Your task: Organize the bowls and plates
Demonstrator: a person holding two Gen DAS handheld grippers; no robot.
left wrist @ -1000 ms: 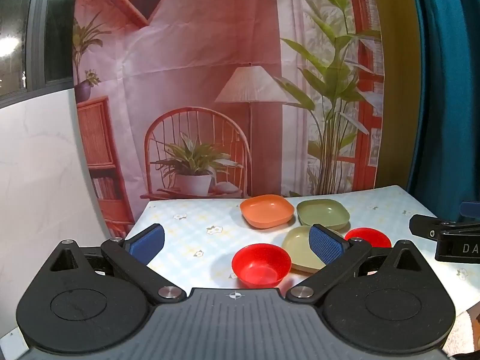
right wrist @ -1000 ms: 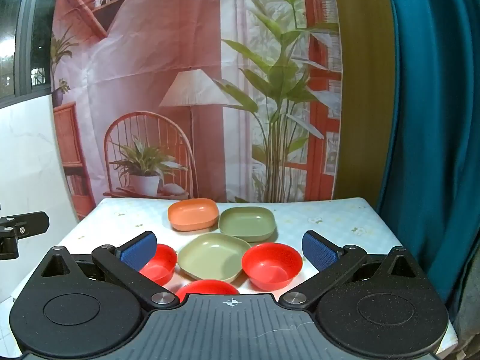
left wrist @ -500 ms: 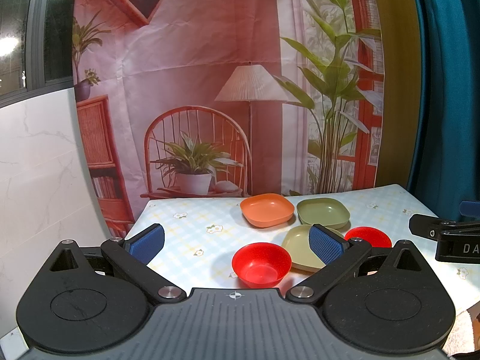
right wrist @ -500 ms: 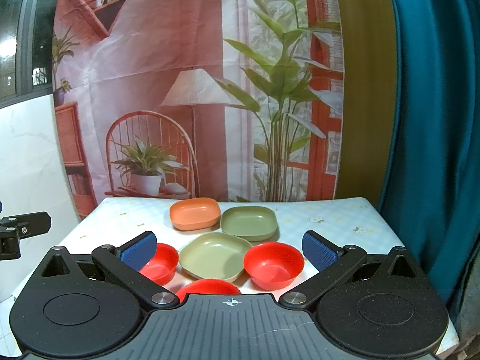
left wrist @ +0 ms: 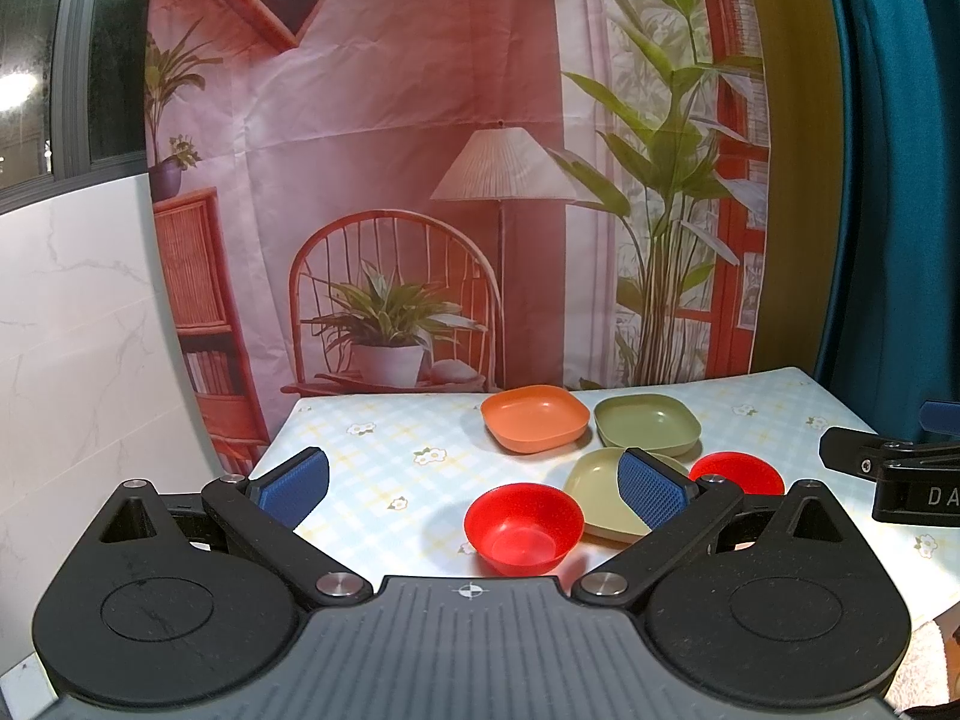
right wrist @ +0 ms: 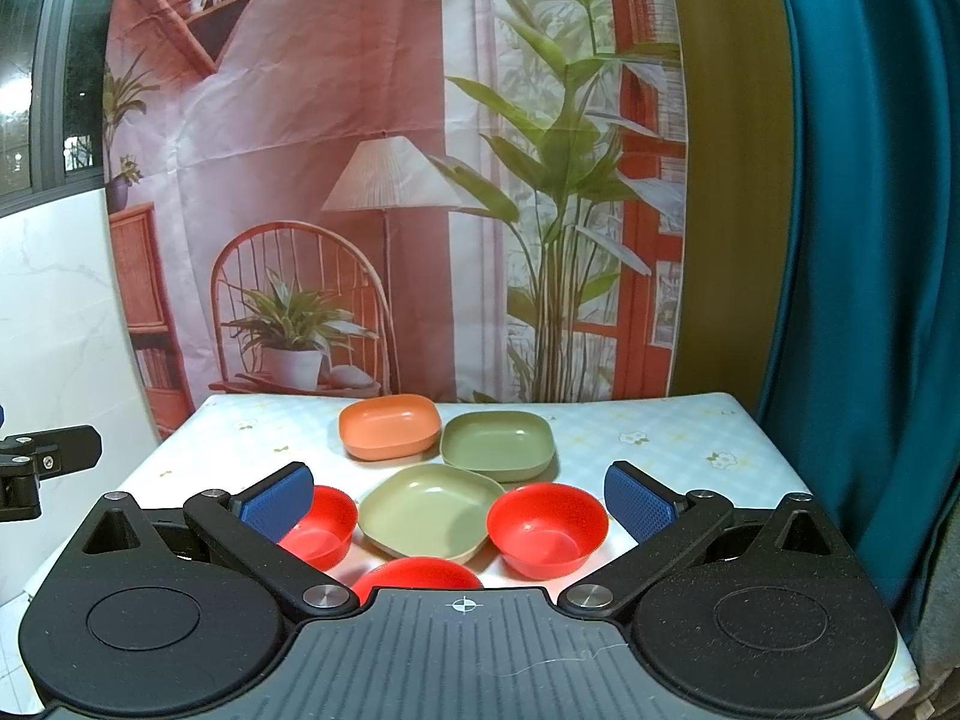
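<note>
Now both grippers hang above the near edge of the table (right wrist: 660, 420), and both have their jaws spread wide with nothing between them. The left gripper (left wrist: 474, 483) looks at the dishes from the left side, and the right gripper (right wrist: 459, 495) looks at them almost straight on.

On the table, which has a pale checked cloth with small flowers, six dishes stand close together. At the back, the orange plate (right wrist: 390, 426) is on the left and the dark green plate (right wrist: 497, 443) is just beside it on the right; whether their rims touch I cannot tell. In front of these two lies the light green plate (right wrist: 432, 510).

Three red bowls are around the light green plate. One red bowl (right wrist: 547, 528) stands at its right, with the rim very near or touching the plate. A second red bowl (right wrist: 324, 525) stands at its left, partly hidden behind the blue pad of the right gripper. The third red bowl (right wrist: 417, 577) is nearest to the camera and only its top rim shows over the gripper body.

In the left wrist view, the right gripper appears at the right border as a black piece (left wrist: 888, 471).

Behind the table hangs a printed backdrop (right wrist: 360, 180) with a lamp, a chair and plants, and a teal curtain (right wrist: 870, 240) is at the right.
</note>
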